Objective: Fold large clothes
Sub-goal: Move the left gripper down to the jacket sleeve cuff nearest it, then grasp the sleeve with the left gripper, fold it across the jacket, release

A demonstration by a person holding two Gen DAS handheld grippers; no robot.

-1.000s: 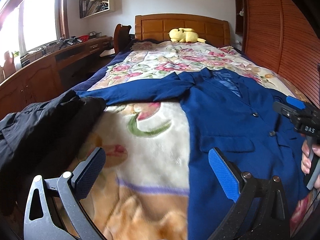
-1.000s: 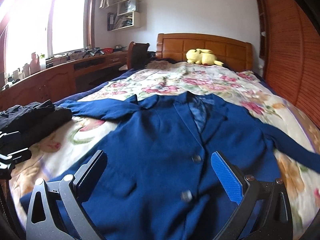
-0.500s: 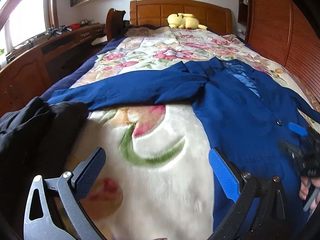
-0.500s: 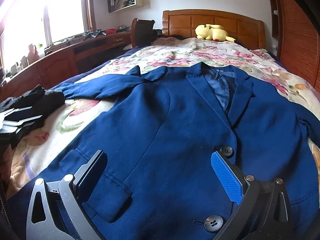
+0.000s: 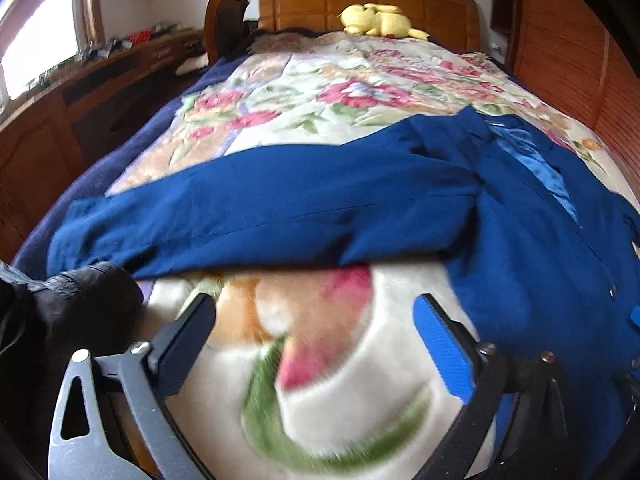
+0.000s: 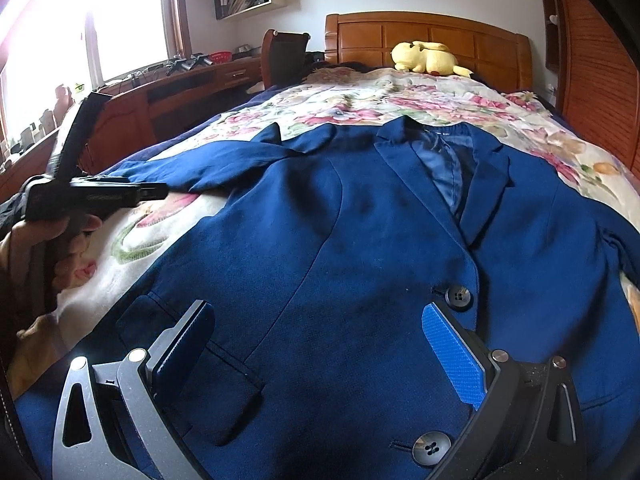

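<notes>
A dark blue jacket (image 6: 360,240) lies face up and buttoned on the floral blanket (image 5: 320,92) of the bed. Its sleeve (image 5: 280,216) stretches out to the left. My left gripper (image 5: 314,308) hangs low over the blanket just short of that sleeve. Its jaws are wide and closing, with nothing between them. My right gripper (image 6: 316,312) stands open just above the jacket's front, between the pocket flap (image 6: 192,360) and the upper button (image 6: 458,298), gripping nothing. A hand (image 6: 40,236) holding the left gripper shows at the left of the right wrist view.
A black garment (image 5: 60,320) is heaped at the bed's left edge beside the sleeve's cuff. A yellow plush toy (image 5: 376,20) lies at the wooden headboard. A long wooden desk (image 5: 80,92) runs along the left, and a slatted wardrobe (image 5: 580,60) stands on the right.
My left gripper has travelled forward and lower toward the outstretched sleeve. My right gripper sank closer to the jacket's front, then held still.
</notes>
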